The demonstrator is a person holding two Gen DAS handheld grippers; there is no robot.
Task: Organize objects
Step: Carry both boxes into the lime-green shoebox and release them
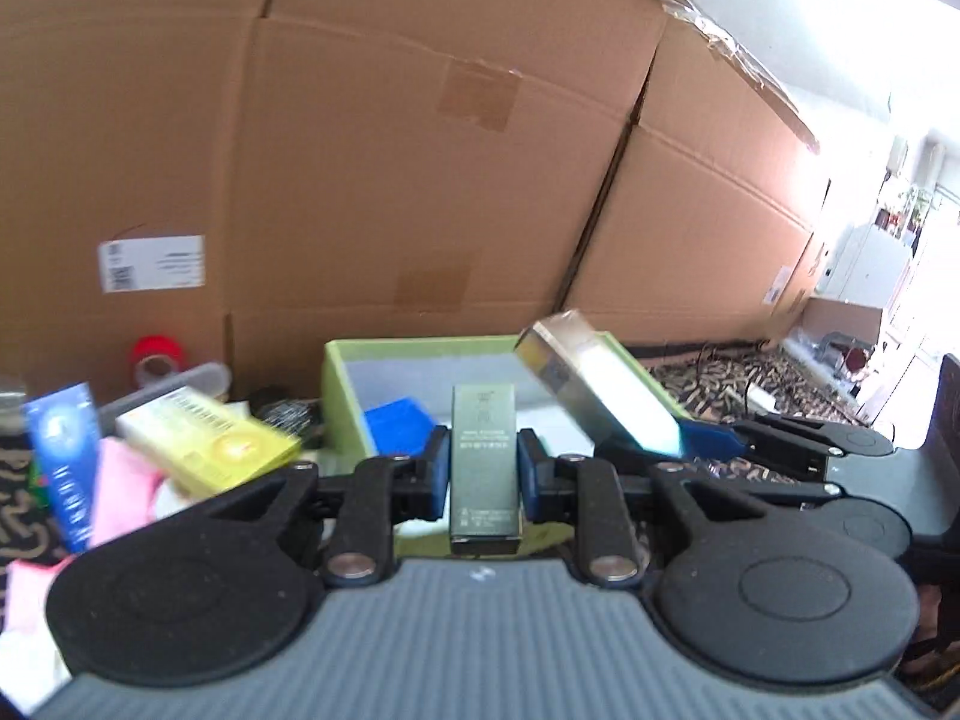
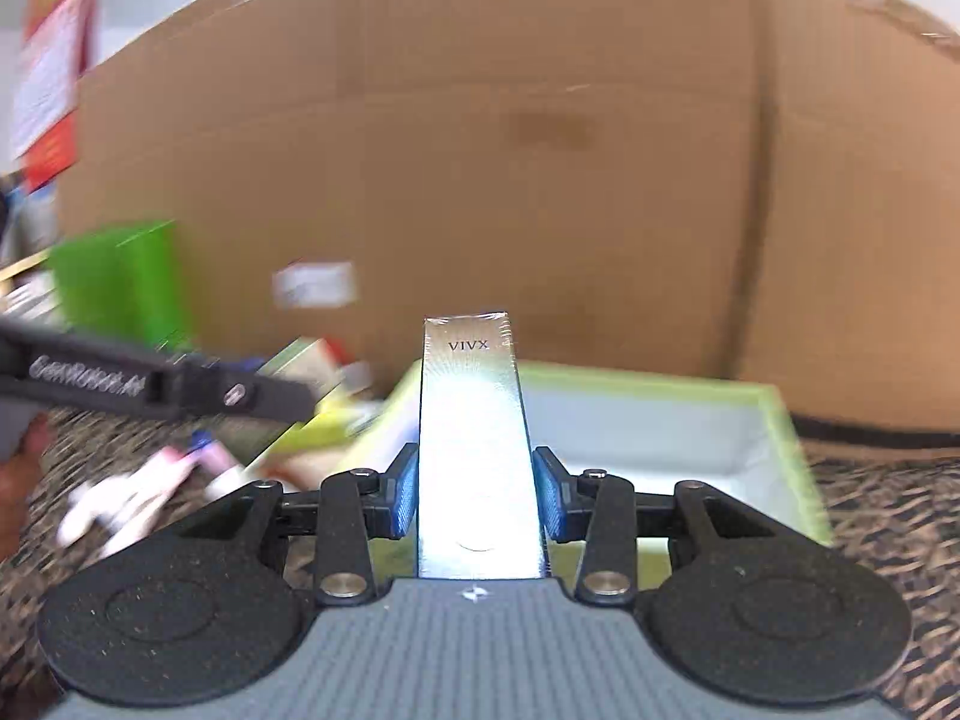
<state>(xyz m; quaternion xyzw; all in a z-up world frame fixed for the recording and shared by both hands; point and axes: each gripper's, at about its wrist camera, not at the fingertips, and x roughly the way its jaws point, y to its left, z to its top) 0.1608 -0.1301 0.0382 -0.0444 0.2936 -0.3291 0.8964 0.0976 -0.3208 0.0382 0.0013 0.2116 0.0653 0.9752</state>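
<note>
My left gripper [image 1: 483, 474] is shut on a dark olive box [image 1: 485, 468] held upright in front of a light green tray [image 1: 342, 384]. My right gripper [image 2: 475, 495] is shut on a shiny silver box marked VIVX [image 2: 474, 450], held over the near edge of the same tray [image 2: 786, 420]. In the left wrist view the silver box [image 1: 594, 396] leans over the tray's right side, with the right gripper [image 1: 690, 450] behind it. A blue item [image 1: 399, 423] lies inside the tray.
Large cardboard boxes [image 1: 420, 150] stand close behind the tray. Left of the tray lies a pile: a yellow box [image 1: 210, 444], a blue box [image 1: 66, 468], pink items [image 1: 126, 492], a red tape roll [image 1: 157, 357]. The surface has a leopard-print cover [image 2: 888, 510].
</note>
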